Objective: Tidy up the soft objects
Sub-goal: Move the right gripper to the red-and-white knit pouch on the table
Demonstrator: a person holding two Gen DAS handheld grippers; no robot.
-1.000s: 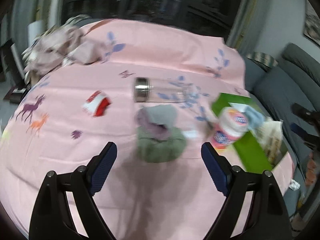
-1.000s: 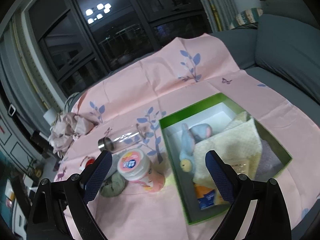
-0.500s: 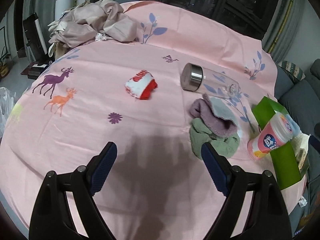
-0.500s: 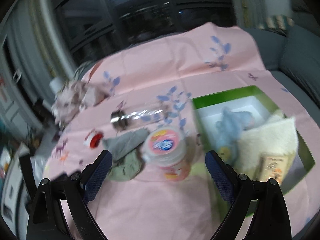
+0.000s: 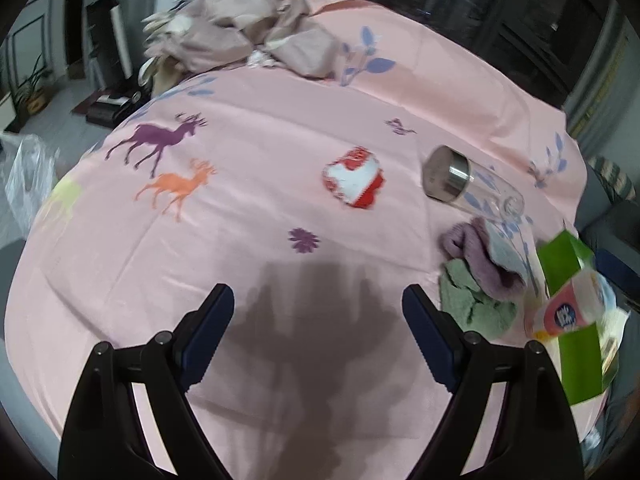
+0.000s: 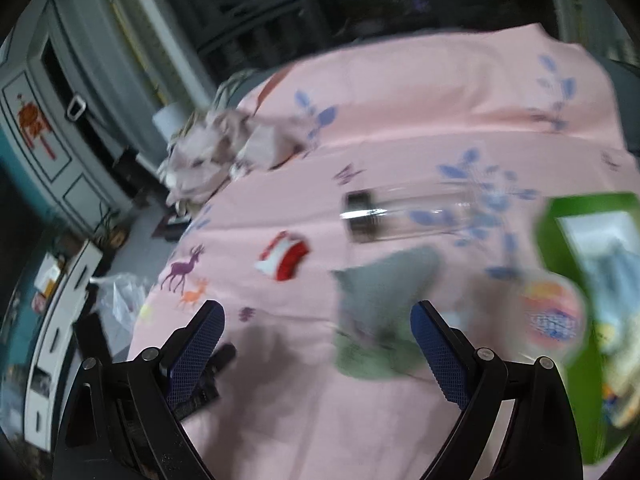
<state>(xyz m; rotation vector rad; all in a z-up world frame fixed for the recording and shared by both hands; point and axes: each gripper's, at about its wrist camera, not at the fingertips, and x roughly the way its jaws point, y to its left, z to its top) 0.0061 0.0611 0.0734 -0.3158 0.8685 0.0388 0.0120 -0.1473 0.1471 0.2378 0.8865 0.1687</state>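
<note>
Left tongs (image 5: pixel 318 308): jaws spread wide, nothing between them, only bare pink cloth and a shadow below.
Right tongs (image 6: pixel 316 324): jaws spread wide, holding nothing; the picture is blurred.
Table (image 5: pixel 240 240): covered with a pink cloth printed with deer, leaves and a flower.
Green box (image 5: pixel 576 344): open, at the far right of the left tongs, past the right jaw; its contents are too blurred to name. In the right view the green box (image 6: pixel 588 216) lies right of the right jaw and shows a white lining.
Soft cloths (image 5: pixel 480 280): a purple, a grey and a green cloth heaped together on the table, just beyond the left tongs' right jaw and beside the box. In the right view the soft cloths (image 6: pixel 380 312) lie ahead, near the right jaw.
Red and white soft item (image 5: pixel 354 182): ahead of the left tongs, alone, well apart from the heap.
Clear bottle (image 5: pixel 472 188): lies on its side with a steel cap, beyond the heap.
Pink tub (image 5: pixel 568 312): stands against the box; its label carries writing too blurred to read.
Crumpled fabric (image 5: pixel 240 32): piled at the far edge of the table.
</note>
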